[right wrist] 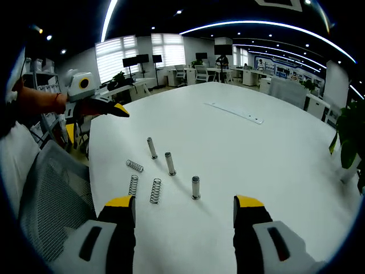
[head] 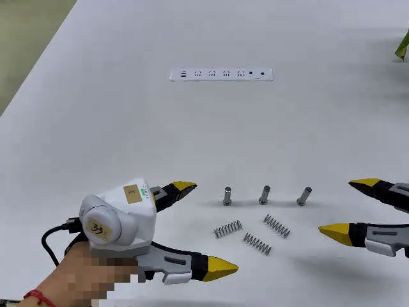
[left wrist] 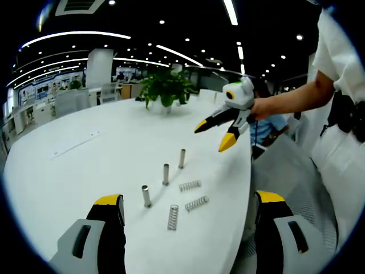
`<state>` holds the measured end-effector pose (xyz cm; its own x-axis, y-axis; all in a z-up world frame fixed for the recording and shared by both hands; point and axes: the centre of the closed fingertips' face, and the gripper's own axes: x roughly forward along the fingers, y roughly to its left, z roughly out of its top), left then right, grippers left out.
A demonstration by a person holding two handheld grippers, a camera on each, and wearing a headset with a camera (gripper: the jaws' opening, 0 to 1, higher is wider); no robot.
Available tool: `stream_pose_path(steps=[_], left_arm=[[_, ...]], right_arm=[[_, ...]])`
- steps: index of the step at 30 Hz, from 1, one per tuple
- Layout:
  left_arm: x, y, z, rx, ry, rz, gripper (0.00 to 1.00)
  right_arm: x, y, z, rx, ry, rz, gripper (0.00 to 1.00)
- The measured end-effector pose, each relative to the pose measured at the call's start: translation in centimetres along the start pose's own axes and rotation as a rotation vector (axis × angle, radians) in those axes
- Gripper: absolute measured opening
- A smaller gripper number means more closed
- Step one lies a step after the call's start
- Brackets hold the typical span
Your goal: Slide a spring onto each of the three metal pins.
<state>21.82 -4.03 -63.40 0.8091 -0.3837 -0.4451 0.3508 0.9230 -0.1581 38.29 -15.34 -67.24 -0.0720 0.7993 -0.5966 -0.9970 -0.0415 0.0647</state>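
The yellow-tipped left gripper (head: pixel 204 226) and right gripper (head: pixel 343 206) are hovering wide open, flanking three upright grey metal pins (head: pixel 264 194). Three coiled steel springs (head: pixel 257 243) are lying just nearside of those pins; pinching one lightly mid-length is looking wisest

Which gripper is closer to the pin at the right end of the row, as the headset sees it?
Right. The right gripper hovers just right of that pin, jaws open. The left gripper is off to its left, beyond the other two pins.

Open office: white table (head: pixel 128 128) with a power strip (head: pixel 221 74), potted plant (left wrist: pixel 166 88), ceiling light strips (right wrist: pixel 268 23).
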Motion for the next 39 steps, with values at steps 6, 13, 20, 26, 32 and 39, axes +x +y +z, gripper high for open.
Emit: stream_pose_path(steps=[6, 13, 20, 26, 32, 39], left_arm=[[-0.2, 0.5, -0.4, 0.004, 0.009, 0.009, 0.95], [0.2, 1.0, -0.9, 0.004, 0.052, 0.022, 0.90], [1.2, 1.2, -1.8, 0.022, 0.126, 0.037, 0.78], [2.0, 1.7, -3.7, 0.025, 0.245, 0.055, 0.61], [3.2, 1.8, -5.0, 0.051, 0.309, 0.050, 0.45], [4.5, 2.2, -6.9, 0.084, 0.397, 0.049, 0.33]], right_arm=[[-0.9, 0.4, -0.3, -0.006, -0.005, 0.017, 0.78], [-1.7, 0.9, -1.6, -0.018, 0.018, 0.034, 0.83], [-2.6, 1.0, -2.6, -0.010, 0.031, 0.032, 0.84], [-3.0, 0.9, -3.1, -0.006, 0.038, 0.032, 0.85], [-3.2, 1.1, -3.0, -0.001, 0.033, 0.031, 0.85], [-3.3, 1.2, -3.3, 0.009, 0.030, 0.035, 0.85]])
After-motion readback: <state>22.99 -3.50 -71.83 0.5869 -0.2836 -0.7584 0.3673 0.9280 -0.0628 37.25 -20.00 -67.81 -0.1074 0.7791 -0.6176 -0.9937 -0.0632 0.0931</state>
